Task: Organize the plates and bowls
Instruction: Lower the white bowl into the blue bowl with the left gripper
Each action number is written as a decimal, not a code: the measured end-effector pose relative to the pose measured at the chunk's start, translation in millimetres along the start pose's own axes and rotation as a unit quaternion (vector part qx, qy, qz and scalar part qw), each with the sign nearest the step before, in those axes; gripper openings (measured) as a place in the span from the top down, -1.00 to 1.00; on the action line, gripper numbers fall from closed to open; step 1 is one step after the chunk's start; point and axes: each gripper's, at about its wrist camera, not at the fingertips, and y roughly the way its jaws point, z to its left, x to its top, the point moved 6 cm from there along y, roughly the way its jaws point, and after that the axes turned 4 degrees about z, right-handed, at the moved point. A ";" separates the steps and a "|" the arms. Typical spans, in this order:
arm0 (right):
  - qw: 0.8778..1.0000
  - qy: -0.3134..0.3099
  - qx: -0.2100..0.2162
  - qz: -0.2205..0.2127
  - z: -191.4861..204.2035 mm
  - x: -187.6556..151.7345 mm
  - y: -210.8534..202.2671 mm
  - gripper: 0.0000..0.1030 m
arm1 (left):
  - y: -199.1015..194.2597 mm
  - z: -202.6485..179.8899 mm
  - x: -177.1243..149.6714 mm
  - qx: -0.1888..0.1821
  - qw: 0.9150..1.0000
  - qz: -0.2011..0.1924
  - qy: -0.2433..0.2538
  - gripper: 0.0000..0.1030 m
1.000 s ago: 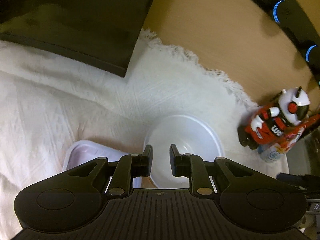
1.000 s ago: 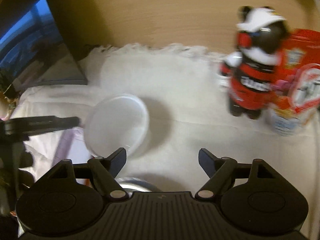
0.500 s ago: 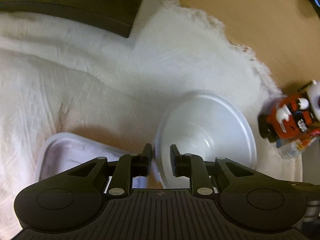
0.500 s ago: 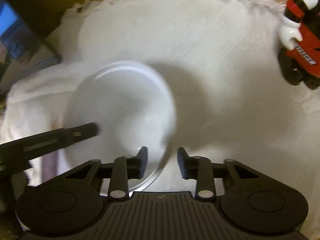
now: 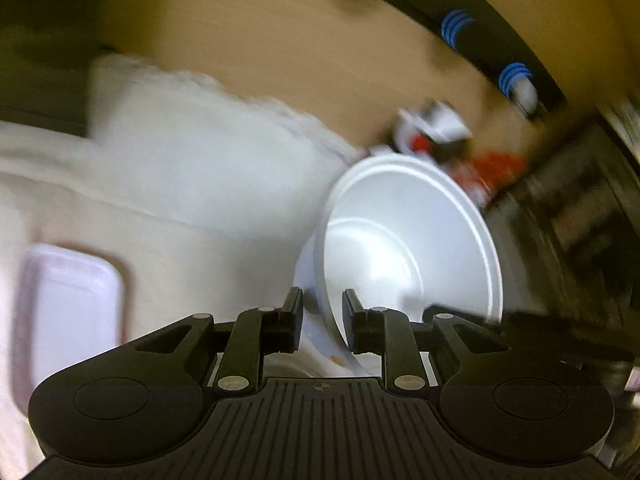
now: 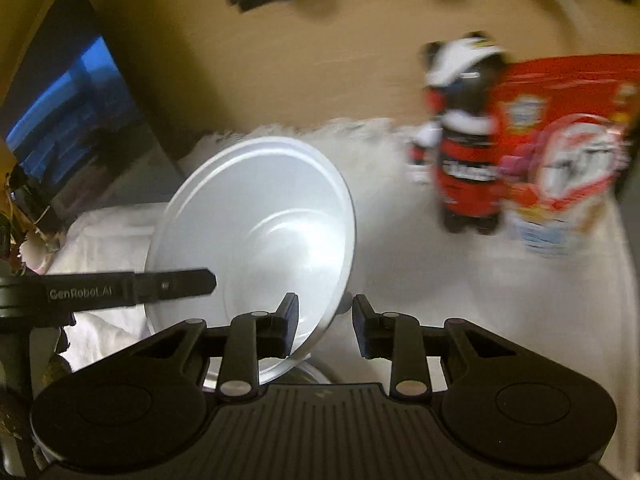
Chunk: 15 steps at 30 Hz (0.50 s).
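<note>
Pinching opposite rim edges of a tilted white bowl (image 6: pixel 256 224) with left gripper (image 5: pixel 322 320) and right gripper (image 6: pixel 325 326), both clenched on it. Likely handling as light, stiff, slippery plastic; gripping best at the thin rim, over the white cloth (image 6: pixel 460 280).

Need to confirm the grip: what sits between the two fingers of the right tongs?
In the right wrist view, the rim of the round white plastic bowl sits edge-on between the fingers of the right tongs, tilted up off the white cloth.
</note>
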 end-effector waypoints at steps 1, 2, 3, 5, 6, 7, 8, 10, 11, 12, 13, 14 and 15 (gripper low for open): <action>1.000 0.003 -0.008 -0.001 -10.7 -7.4 -6.7 0.43 | 4.8 -13.2 -6.9 -0.003 1.000 0.008 0.014 0.54; 1.000 0.006 -0.018 -0.002 -20.6 -13.4 -14.1 0.43 | 11.4 -24.9 -14.0 -0.008 0.999 0.018 0.026 0.54; 1.000 0.011 -0.028 -0.002 -31.3 -21.3 -21.0 0.42 | 17.6 -35.4 -20.6 -0.013 0.999 0.027 0.035 0.53; 0.999 0.022 -0.048 -0.004 -51.6 -36.5 -33.6 0.41 | 30.9 -56.0 -34.1 -0.024 0.997 0.048 0.054 0.52; 0.998 0.029 -0.054 -0.004 -59.0 -43.5 -37.7 0.39 | 35.5 -63.5 -41.3 -0.028 0.996 0.058 0.061 0.52; 0.998 0.036 -0.059 -0.004 -66.6 -49.7 -42.1 0.39 | 40.3 -71.9 -47.1 -0.031 0.995 0.068 0.069 0.52; 0.997 0.044 -0.064 -0.004 -74.8 -56.7 -47.1 0.39 | 45.0 -79.9 -52.4 -0.034 0.993 0.077 0.078 0.51; 0.996 0.055 -0.075 -0.004 -83.7 -66.6 -53.3 0.37 | 49.8 -91.9 -62.1 -0.040 0.991 0.089 0.096 0.51; 0.995 0.058 -0.081 -0.003 -89.4 -71.7 -52.6 0.36 | 52.8 -98.7 -67.2 -0.044 0.989 0.096 0.105 0.51; 0.994 0.060 -0.089 -0.001 -93.6 -80.6 -57.5 0.33 | 55.6 -104.0 -71.7 -0.047 0.987 0.103 0.111 0.52; 0.994 0.063 -0.093 0.001 -98.3 -87.3 -59.5 0.29 | 59.1 -109.4 -77.3 -0.050 0.985 0.111 0.118 0.51; 0.993 0.069 -0.096 0.004 -102.3 -94.1 -59.2 0.27 | 64.3 -113.7 -84.6 -0.050 0.983 0.122 0.125 0.50; 0.992 0.077 -0.098 0.011 -107.3 -101.5 -56.2 0.25 | 70.1 -116.0 -92.4 -0.047 0.981 0.132 0.132 0.50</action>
